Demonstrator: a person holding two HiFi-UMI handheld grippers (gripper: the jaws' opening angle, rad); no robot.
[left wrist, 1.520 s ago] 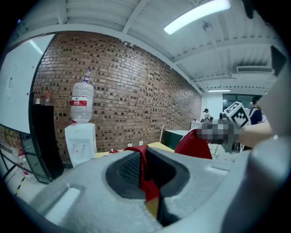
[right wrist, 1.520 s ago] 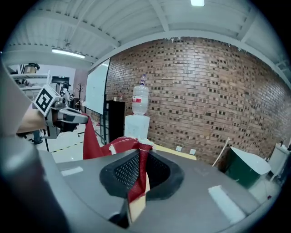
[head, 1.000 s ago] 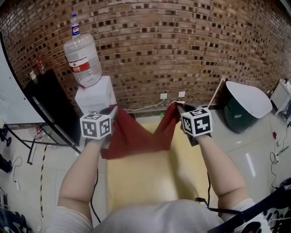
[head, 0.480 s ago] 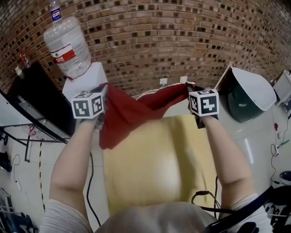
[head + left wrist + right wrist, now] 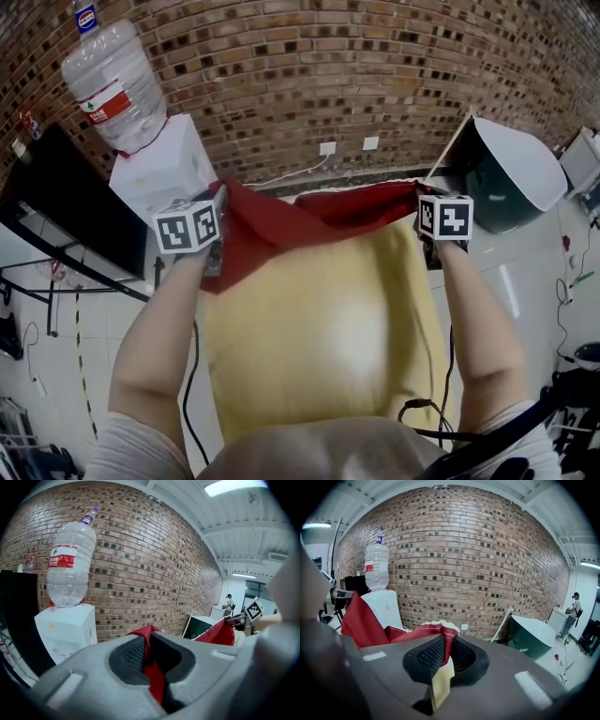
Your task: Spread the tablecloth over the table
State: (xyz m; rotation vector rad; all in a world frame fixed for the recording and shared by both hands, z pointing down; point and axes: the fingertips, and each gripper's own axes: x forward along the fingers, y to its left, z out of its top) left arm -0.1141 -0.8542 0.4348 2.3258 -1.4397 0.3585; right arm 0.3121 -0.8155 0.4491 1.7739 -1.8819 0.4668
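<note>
Each clamped on a corner of the red tablecloth (image 5: pixel 314 217), the left gripper (image 5: pixel 219 199) and right gripper (image 5: pixel 421 193) stood wide apart. That likely kept its far edge taut for laying flat.

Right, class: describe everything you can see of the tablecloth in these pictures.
The tablecloth is soft, thin fabric, red on one face and pale yellow on the other. The left gripper and the right gripper each pinch a far corner, holding that edge up near the brick wall. Between them the red face sags in folds. The yellow face lies spread out towards the person, slightly shiny and smooth.
</note>
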